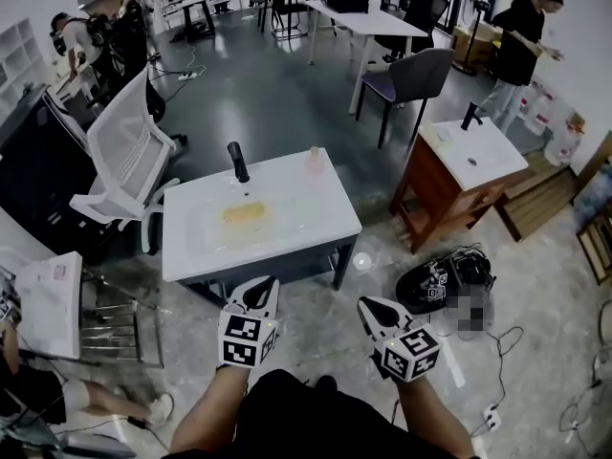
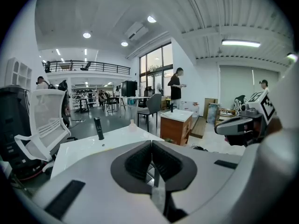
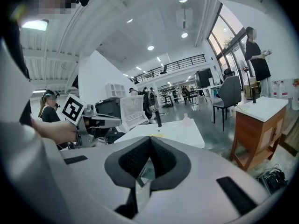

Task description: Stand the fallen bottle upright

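At the bottom centre of the head view, the left gripper (image 1: pixel 256 289) and the right gripper (image 1: pixel 369 307) hover side by side, short of the white table (image 1: pixel 325 232). Each gripper's own view shows its jaws pressed together with nothing between them.

In the middle of the frame, the table's shallow basin holds a yellow patch (image 1: pixel 244 212), with a black faucet (image 1: pixel 237 162) behind it. The small pale-pink bottle (image 1: pixel 314 161) sits just above centre, close to the table's far edge. It seems to stand rather than lie, though it is too small to be sure.

The main risk is probably that far edge. A long reach across the basin could nudge the light bottle over it, especially if the jaws arrive closed or close off-centre. The faucet, left of the bottle, could catch the left gripper.

A white chair (image 1: pixel 120 156) crowds the table's left side. To the right there is open floor before the dark bag (image 1: pixel 435 283) and the wooden cabinet (image 1: pixel 442 185), so the right side looks the freer approach.
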